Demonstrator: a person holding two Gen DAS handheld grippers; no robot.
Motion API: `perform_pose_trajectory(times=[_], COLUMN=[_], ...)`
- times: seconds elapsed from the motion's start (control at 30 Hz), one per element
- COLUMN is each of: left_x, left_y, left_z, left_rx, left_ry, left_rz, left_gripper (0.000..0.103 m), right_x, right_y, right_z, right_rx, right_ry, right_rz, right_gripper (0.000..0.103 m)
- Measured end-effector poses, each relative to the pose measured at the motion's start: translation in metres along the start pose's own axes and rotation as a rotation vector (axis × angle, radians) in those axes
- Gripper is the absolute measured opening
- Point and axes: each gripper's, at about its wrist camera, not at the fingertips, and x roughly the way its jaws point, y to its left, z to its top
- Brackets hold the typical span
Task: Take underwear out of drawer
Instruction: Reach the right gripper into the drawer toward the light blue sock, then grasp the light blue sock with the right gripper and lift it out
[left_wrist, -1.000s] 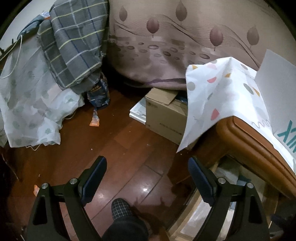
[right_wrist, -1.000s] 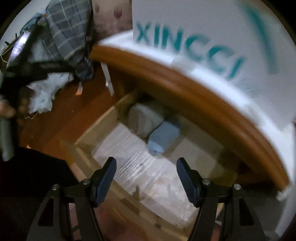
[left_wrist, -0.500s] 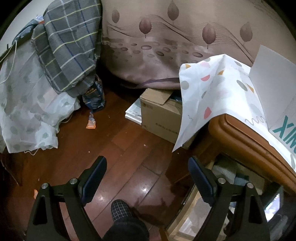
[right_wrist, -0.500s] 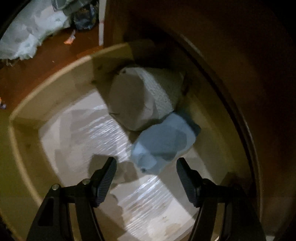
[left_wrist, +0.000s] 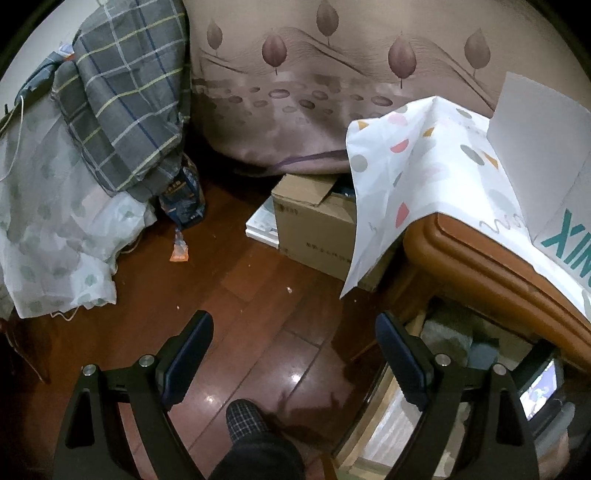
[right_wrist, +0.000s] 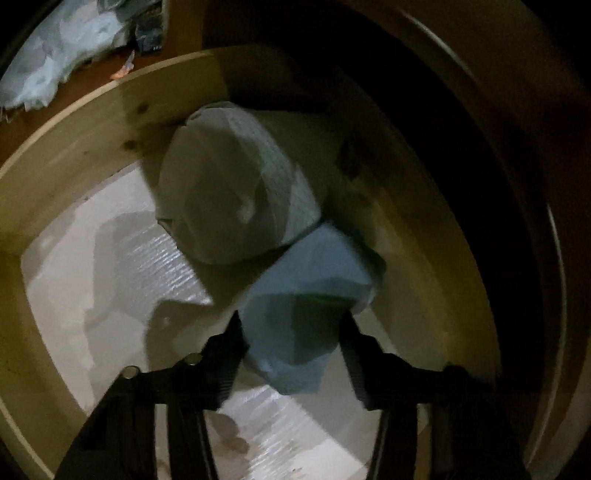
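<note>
- Our right gripper (right_wrist: 291, 350) is down inside the open wooden drawer (right_wrist: 74, 155), and its jaws have just been closing.
- Between them sits the light blue folded underwear (right_wrist: 306, 306); both fingers press against its sides, so we read this as a grip on it.
- The blue piece lies on the pale lined drawer bottom, touching a larger grey-white folded garment (right_wrist: 229, 192) that sits behind it toward the drawer's back corner.
- The right wrist view is dim and somewhat blurred, so we cannot tell whether the blue piece has left the drawer bottom.
- Our left gripper (left_wrist: 295, 354) hangs with its jaws wide apart and nothing between them, above the dark wooden floor (left_wrist: 258, 288).
- In the left wrist view the drawer shows at the lower right, under the edge of the wooden cabinet top (left_wrist: 480, 269), which is draped with a white patterned cloth (left_wrist: 417, 184).
- A cardboard box (left_wrist: 314, 225) stands on the floor beside that cabinet, against a bed with a mauve cover (left_wrist: 332, 92).
- A slippered foot (left_wrist: 245, 419) shows between the left gripper's fingers.
</note>
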Motion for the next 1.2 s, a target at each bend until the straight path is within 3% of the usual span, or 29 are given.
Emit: perform_pose_trajectory(times=[0.37,0.47,0.53,0.6,0.63,0.77,0.93,1.2], left_x=[0.004,0.004,0.003,0.003,0.004,0.007,0.008,0.009], left_y=[-0.009,-0.011,-0.012,-0.012,-0.012,-0.012,-0.015,-0.02], left_z=[-0.006,-0.007,-0.006,-0.006,-0.006,-0.004,-0.005,-0.009], left_rx=[0.042,0.05,0.052,0.054,0.054,0.055,0.069,0.093], left_ry=[0.009,0.007,0.006,0.007,0.008,0.017,0.022,0.025], left_rz=[0.009,0.007,0.008,0.004,0.006,0.007,0.007,0.009], left_gripper=[0.087,0.087,0.088,0.087,0.087,0.088,0.087,0.088], right_x=[-0.017,-0.02,-0.023,-0.024,-0.033,-0.032,-0.022,-0.013], right_y=[-0.018,-0.022,-0.025,-0.028,-0.023,-0.026,-0.026,-0.028], right_z=[-0.055,-0.065,-0.065,-0.061,-0.073,-0.06,-0.056,-0.058], right_rx=[-0.002,-0.011,0.005,0.019,0.033,0.076,0.063,0.053], right_ry=[0.108,0.134,0.131,0.125,0.111,0.097,0.109,0.107], right_rz=[0.061,0.089,0.099,0.115,0.116,0.154,0.107,0.109], right_gripper=[0.044,0.048,0.051,0.063,0.064,0.065,0.065,0.065])
